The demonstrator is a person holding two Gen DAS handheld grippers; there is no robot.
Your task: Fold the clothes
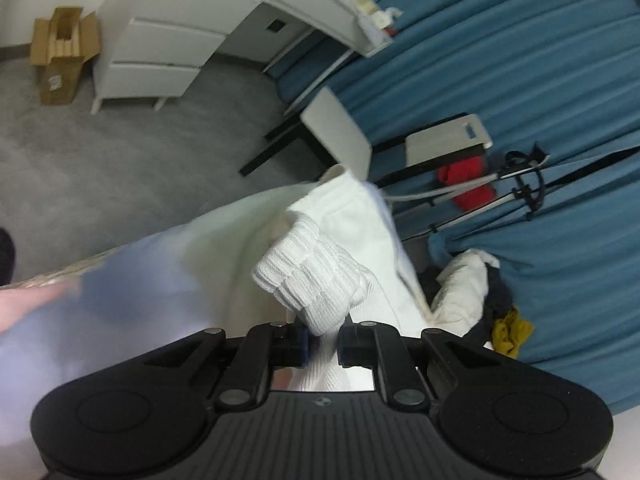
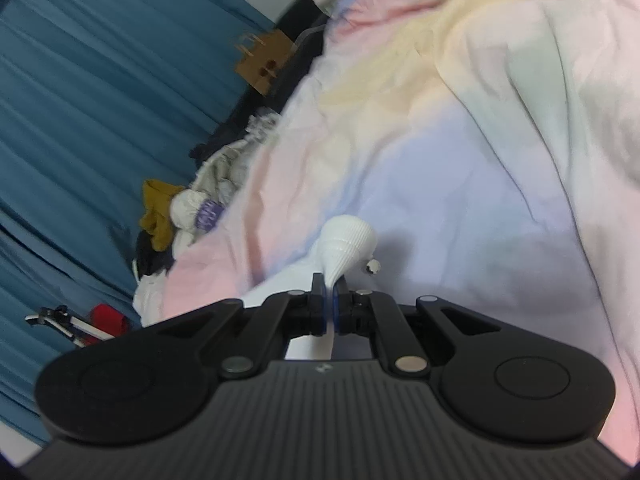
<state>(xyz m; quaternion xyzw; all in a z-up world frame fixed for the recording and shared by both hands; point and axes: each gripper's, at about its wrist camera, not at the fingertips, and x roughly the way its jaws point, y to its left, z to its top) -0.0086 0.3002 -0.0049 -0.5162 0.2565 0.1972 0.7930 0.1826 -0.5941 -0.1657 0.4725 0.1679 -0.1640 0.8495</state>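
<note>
A white knitted garment (image 1: 320, 264) with a ribbed cuff hangs bunched in front of my left gripper (image 1: 323, 344), which is shut on its fabric and holds it above the bed. My right gripper (image 2: 330, 300) is shut on another ribbed white edge of the garment (image 2: 346, 246), pinched between its blue pads just above the pastel bedsheet (image 2: 460, 168). The rest of the garment between the two grips is hidden in both views.
The bed's edge drops to grey carpet (image 1: 140, 152) with a white drawer desk (image 1: 160, 52) and a cardboard box (image 1: 60, 52). Blue curtains (image 1: 520, 60) hang behind. A pile of clothes (image 2: 188, 216) lies beside the bed, near a red item (image 1: 464, 180) and a stand.
</note>
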